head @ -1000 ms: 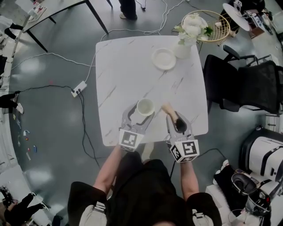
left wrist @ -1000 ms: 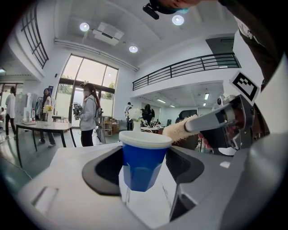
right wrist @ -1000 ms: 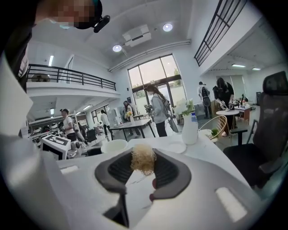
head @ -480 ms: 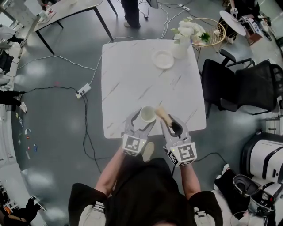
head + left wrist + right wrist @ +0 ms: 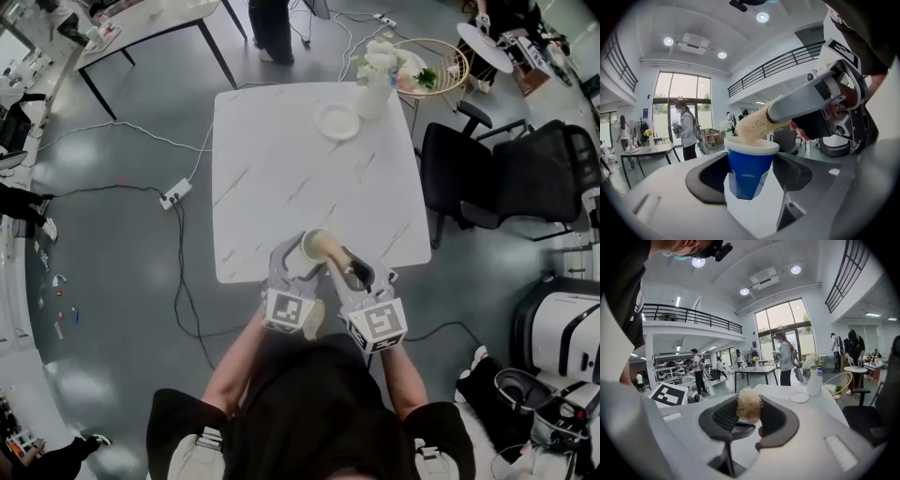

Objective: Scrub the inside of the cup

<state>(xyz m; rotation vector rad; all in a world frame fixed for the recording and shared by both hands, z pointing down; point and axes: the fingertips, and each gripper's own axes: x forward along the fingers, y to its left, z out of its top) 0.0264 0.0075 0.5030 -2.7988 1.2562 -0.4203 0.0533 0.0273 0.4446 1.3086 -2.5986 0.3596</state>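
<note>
Setting: white marble bench point(image 5: 281, 169); a person stands at its 6 o'clock edge with a tool in each hand.
Left hand-held gripper point(image 5: 298, 261): jaws stand wide and clamp the sides of the cup point(image 5: 751, 169), one pad on each flank.
Cup: blue wall, white rim, mouth uppermost in the left gripper view. In the head view it sits over the bench's 6 o'clock edge, and it looks to be held up, not standing on the top.
Right hand-held gripper point(image 5: 361, 274): closed on the dark handle of the brush point(image 5: 749, 405); the pale bristle head pokes out beyond the jaw tips.
Brush to cup: the head comes in from about 4 o'clock of the cup in the head view and meets the rim. In the left gripper view its tip dips into the opening. How deep it goes I cannot tell.
Done so far, by my reading: cup secured, brush secured, the two brought together at the mouth.
Left to do, by my reading: push the head down inside and work it round the wall and the bottom. No sign here that scrubbing proper has started.
Others on bench: small white plate point(image 5: 337, 122) at 12 o'clock, vase of white flowers point(image 5: 373, 80) at 1 o'clock, both well apart from the cup.
Off bench: black chair point(image 5: 497, 187) at 3 o'clock.
</note>
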